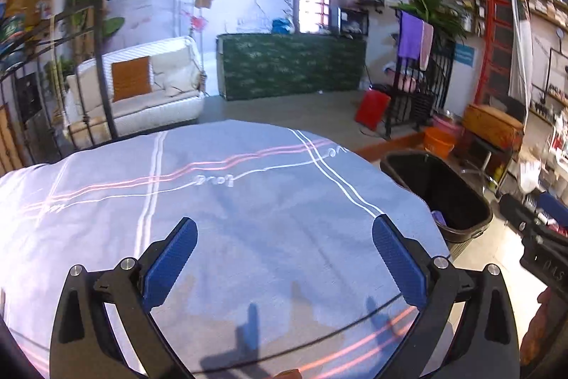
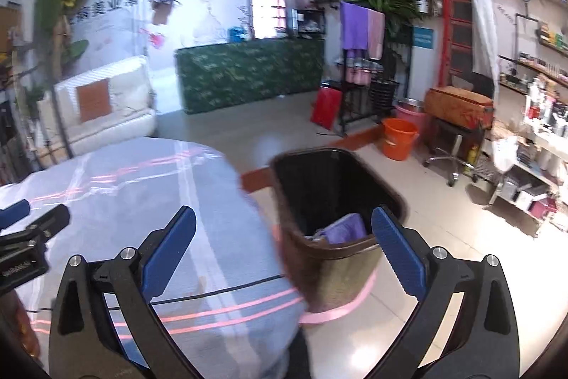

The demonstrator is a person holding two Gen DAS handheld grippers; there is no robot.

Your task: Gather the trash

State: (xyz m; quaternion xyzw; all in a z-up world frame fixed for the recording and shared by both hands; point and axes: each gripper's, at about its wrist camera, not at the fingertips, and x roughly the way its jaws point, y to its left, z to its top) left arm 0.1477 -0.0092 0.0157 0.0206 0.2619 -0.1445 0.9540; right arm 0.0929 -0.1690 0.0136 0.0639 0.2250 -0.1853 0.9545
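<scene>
Two grippers are in play, and both stand with their blue pads spread wide and nothing between them: the left gripper (image 1: 284, 258) over the cloth-covered table (image 1: 248, 173), the right gripper (image 2: 284, 254) at the table's edge, just above the bin (image 2: 319, 258). The dark bin stands on the floor beside the table, and a purple piece of trash (image 2: 346, 229) already lies inside it. No loose trash shows on the striped cloth, so the drop-off step looks finished. The next move likely calls for finding another piece, if any is left, and bringing a spread gripper down around it.

The right wrist view looks straight into the bin and shows the purple item clearly; the left wrist view catches only a sliver of it behind the table's rim. The left view, in turn, shows most of the bare tabletop.
</scene>
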